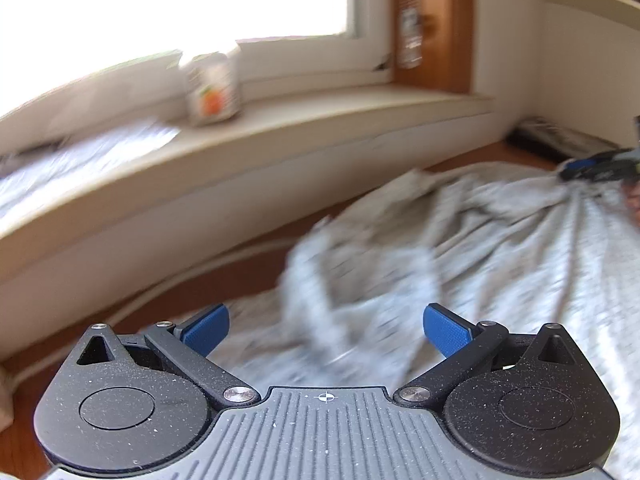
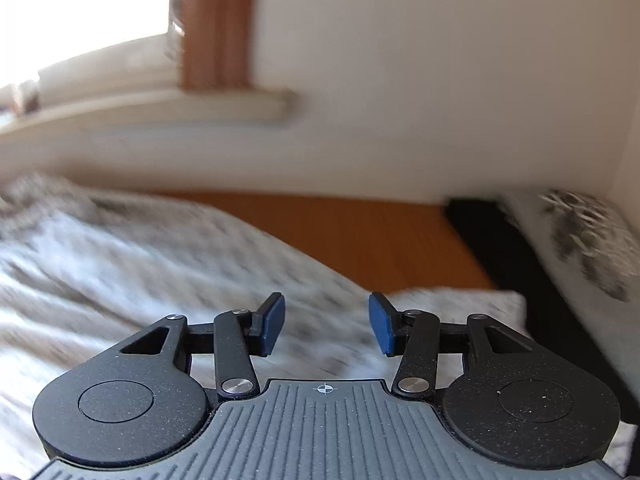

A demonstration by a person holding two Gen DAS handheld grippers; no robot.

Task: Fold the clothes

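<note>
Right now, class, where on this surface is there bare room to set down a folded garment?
Bare wooden surface lies between the pale patterned cloth, the wall and the dark-edged patterned item. A narrower strip runs between cloth and the sill ledge. Elsewhere the rumpled cloth crowds everything, including under both open claws.

Garment (image 1: 500, 248) on floor (image 1: 248, 276) below windowsill (image 1: 320, 120)

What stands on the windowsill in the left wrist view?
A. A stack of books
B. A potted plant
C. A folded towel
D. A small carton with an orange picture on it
D: a small carton with an orange picture on its front stands upright on the windowsill, beyond the grey patterned garment that lies on the wooden floor.
</note>
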